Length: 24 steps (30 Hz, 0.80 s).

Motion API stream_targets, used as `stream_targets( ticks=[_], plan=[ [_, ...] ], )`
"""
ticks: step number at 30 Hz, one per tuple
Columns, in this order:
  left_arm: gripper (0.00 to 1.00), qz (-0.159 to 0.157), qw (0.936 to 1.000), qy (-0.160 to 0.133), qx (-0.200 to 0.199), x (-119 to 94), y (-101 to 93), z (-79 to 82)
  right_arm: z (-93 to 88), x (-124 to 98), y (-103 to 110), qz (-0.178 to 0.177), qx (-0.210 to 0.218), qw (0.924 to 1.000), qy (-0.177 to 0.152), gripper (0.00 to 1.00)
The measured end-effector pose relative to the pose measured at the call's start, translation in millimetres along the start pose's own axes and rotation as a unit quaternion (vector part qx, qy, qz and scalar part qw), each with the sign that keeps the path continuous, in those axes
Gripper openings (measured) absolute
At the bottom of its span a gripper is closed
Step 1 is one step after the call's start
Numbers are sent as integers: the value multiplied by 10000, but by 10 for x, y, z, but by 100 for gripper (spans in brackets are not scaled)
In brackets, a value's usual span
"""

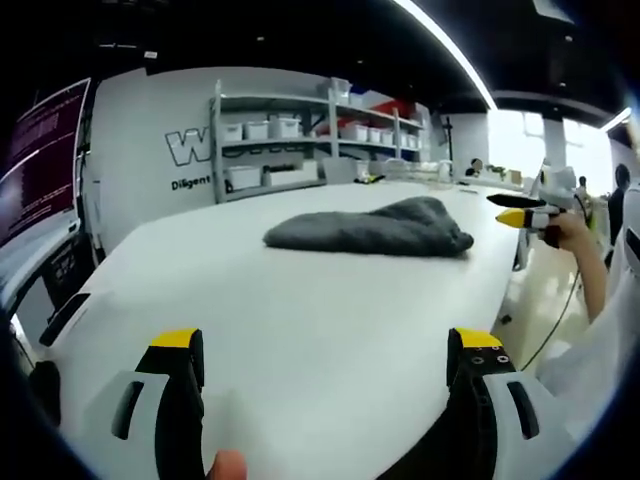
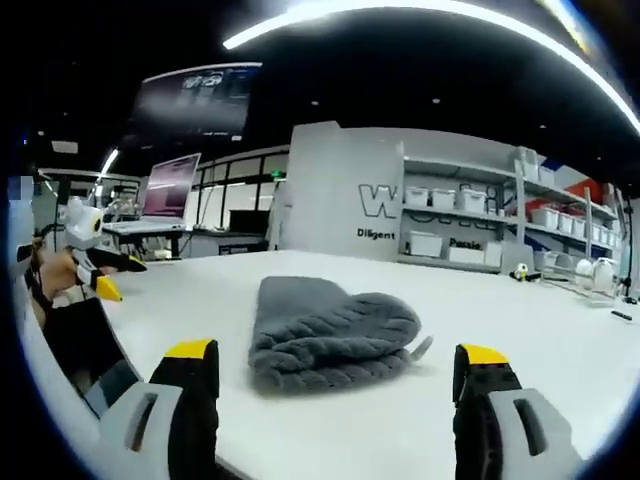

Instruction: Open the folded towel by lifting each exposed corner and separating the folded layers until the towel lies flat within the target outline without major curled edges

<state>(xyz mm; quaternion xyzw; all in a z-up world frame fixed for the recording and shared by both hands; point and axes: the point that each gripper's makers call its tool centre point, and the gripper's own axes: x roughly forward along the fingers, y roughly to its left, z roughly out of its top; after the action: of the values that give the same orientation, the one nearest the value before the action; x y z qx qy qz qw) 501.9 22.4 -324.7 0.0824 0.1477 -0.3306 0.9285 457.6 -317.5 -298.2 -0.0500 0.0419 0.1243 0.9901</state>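
The grey towel (image 2: pixel 330 335) is seen bunched in soft folds on the white worktop (image 1: pixel 300 310), no target outline being visible. The left gripper (image 1: pixel 330 360) and right gripper (image 2: pixel 335 375) are held wide apart, empty and clear of it. Several layers may be pinched together, so the bundle could be dragged instead of opened.

Shelving (image 1: pixel 300 135) with white bins (image 2: pixel 425 243) behind table (image 1: pixel 300 300).

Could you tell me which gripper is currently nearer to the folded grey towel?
Right. The right gripper has the grey towel just beyond its open jaws, while the left gripper faces it across a wide stretch of bare white table.
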Motion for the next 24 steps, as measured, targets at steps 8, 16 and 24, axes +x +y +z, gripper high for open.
stream_targets(
  ticks=[8, 16, 24],
  plan=[
    [99, -15, 10000, 11, 7, 1, -11, -5, -247, 223, 492, 907, -105, 9957, 153, 45],
    [99, 16, 10000, -9, -17, -24, 8, -12, -455, 329, 557, 808, -677, 9923, 651, 7],
    [99, -5, 10000, -23, -49, -12, 14, -23, -370, 380, 891, 1216, -719, 9881, 603, 1]
  ],
)
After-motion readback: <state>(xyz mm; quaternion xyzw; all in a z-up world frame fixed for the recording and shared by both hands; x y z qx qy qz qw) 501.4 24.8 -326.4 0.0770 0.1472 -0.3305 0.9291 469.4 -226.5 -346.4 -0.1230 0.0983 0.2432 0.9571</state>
